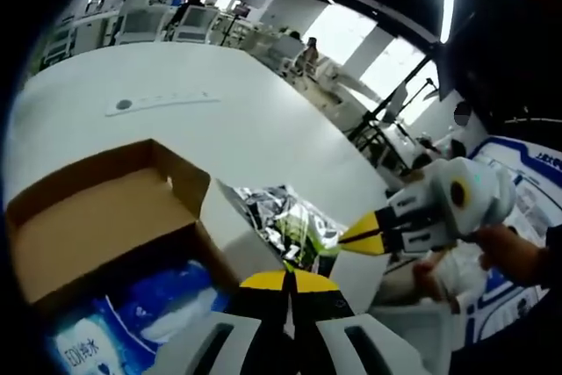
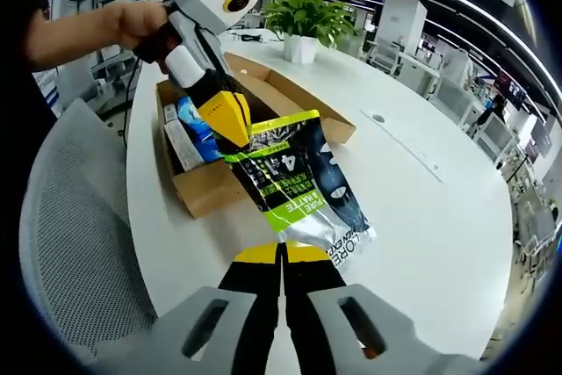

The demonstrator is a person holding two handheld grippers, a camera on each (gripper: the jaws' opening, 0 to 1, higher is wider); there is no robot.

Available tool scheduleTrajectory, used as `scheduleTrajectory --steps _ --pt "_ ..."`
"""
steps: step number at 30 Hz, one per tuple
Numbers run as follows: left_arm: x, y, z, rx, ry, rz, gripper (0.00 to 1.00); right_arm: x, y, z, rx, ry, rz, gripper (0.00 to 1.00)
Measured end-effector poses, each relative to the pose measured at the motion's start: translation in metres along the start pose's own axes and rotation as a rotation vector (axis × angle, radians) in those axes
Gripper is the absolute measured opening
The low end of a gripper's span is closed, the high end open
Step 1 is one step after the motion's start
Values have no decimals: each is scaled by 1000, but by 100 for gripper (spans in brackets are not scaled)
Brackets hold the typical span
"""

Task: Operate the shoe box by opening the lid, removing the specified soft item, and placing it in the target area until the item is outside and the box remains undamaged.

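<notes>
Lid's open and your left gripper (image 2: pixel 235 129) pinches the green-and-silver pouch (image 2: pixel 299 186) clear of the shoe box (image 2: pixel 206 189), right gripper (image 2: pixel 283 254) closed and empty; set it on the white table (image 2: pixel 421 217) at three o'clock.

bright, ceiling strips and windows | table glare | soft edges (strong fisheye bend) | mild blur

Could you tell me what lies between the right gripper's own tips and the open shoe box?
In the right gripper view, the silver-and-green pouch hangs from the left gripper, between the right gripper and the shoe box, above bare white table.
</notes>
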State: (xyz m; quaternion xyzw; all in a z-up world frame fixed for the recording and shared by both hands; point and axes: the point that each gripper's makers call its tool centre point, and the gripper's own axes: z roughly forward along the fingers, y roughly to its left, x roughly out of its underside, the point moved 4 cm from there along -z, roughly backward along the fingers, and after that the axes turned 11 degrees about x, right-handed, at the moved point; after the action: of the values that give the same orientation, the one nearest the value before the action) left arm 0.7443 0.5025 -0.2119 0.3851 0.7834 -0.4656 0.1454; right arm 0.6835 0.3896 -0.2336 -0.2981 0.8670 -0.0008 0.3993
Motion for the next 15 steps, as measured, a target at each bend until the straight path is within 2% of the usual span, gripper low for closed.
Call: scheduleTrajectory --steps 15 --pt "-8 17 28 -75 119 89 1 18 -15 23 -15 34 -8 0"
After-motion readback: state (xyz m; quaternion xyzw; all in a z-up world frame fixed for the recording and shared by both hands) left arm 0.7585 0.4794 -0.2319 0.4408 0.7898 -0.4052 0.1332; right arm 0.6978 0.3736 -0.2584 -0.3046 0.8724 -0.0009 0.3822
